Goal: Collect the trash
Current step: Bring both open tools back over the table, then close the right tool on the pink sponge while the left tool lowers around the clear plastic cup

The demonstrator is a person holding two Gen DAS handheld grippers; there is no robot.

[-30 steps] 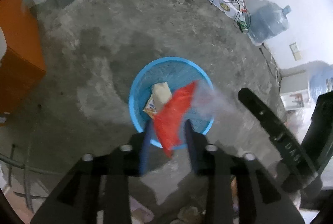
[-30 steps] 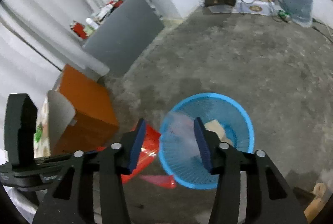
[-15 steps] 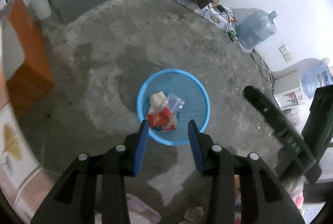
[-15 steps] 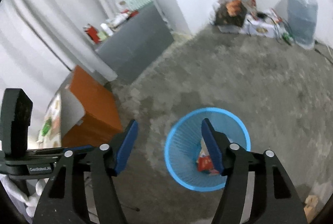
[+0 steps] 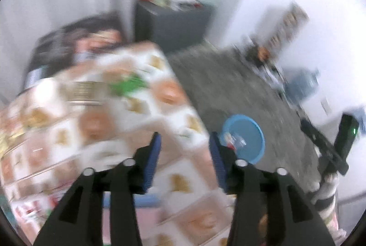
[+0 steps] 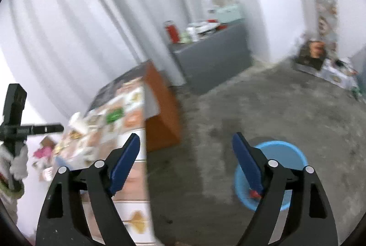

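A blue round basket (image 5: 246, 138) stands on the concrete floor with a red wrapper (image 5: 228, 138) and a clear plastic piece inside. It also shows in the right wrist view (image 6: 281, 154), low right, partly behind my right finger. My left gripper (image 5: 184, 159) is open and empty, raised over a table with a patterned cloth (image 5: 114, 113). My right gripper (image 6: 186, 161) is open wide and empty, above the floor between the table's edge and the basket. Both views are blurred.
An orange cabinet (image 6: 162, 108) stands beside the table with the patterned cloth (image 6: 107, 122). A grey counter (image 6: 212, 56) with bottles sits by the white curtain. Boxes and clutter (image 6: 315, 54) lie along the far wall. The other gripper (image 6: 13, 113) shows at the left edge.
The red wrapper and clear plastic have dropped into the basket. Both grippers have lifted and swung left, away from the basket and toward the patterned table. The right gripper has opened wider.
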